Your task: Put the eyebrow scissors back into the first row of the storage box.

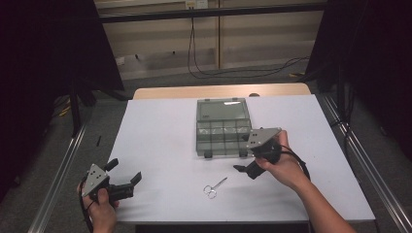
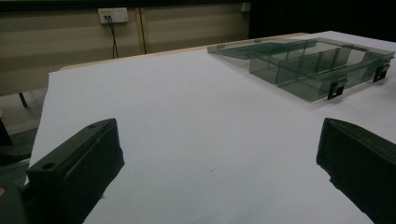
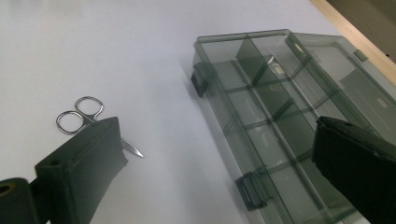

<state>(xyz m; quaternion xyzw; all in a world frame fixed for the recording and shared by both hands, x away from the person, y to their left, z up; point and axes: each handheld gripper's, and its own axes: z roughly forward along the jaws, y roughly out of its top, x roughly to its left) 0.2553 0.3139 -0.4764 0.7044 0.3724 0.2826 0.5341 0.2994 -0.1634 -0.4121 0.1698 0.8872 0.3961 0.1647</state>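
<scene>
Both tongs stand released, nothing held. Right gripper (image 1: 244, 165) hovers w/ jaws spread just above the table, between the scissors (image 1: 214, 187) and the front edge of the organizer box (image 1: 223, 127); left gripper (image 1: 125, 175) rests near the front-left table corner, jaws wide apart, well away from both items.

Step in hand (judged): approach phase, pre-grasp on scissors. They lie flat on the white table cover (image 1: 160, 141), blades closed, finger loops toward the person, near the box front.

Next move req.: swing right gripper down over the shank, jaws straddling it, then close. Thin metal lying flat, so jaw tips must nearly touch the surface; slip risk is likely.

Surroundings: box lid open, laid back flat; compartments appear empty. Two front latches (image 3: 201, 78) project toward the scissors. No obstruction btwn gripper and scissors.
</scene>
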